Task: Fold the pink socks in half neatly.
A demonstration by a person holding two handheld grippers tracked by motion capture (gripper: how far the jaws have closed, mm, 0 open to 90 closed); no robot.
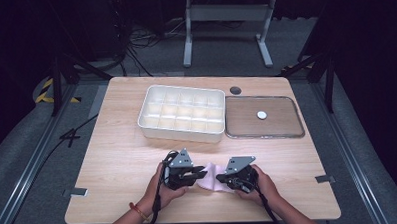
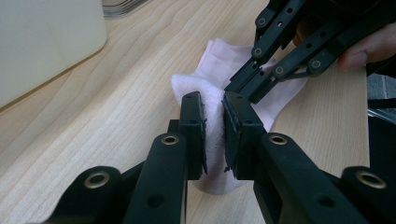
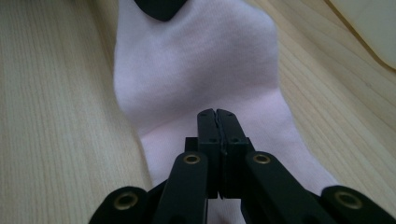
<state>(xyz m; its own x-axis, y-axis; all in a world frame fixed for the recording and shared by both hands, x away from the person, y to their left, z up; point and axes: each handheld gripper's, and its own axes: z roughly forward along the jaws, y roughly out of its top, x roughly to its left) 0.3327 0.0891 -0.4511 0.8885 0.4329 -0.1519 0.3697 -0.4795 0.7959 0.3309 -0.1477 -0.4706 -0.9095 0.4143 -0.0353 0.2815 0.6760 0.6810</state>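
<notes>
Pale pink sock (image 1: 212,179) lies on wooden table (image 1: 118,160), near edge, well in front of white compartment box (image 1: 181,112). Left gripper (image 2: 214,109) clamped on bunched sock fold. Right gripper (image 3: 218,114) jaws pressed together, pinching thin sock layer. Likely folding or rolling step: keep both pinches firm, move hands together, avoid stretching fabric.

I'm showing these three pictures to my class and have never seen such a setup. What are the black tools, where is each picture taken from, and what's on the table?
A person holds a hand-held two-jaw gripper in each hand. One picture looks down from above; the other two come from cameras on the grippers. The left gripper pinches a fold of a pale pink sock. The right gripper is shut on the sock's other end. On the wooden table also sit a white compartment box and a clear lid.
</notes>
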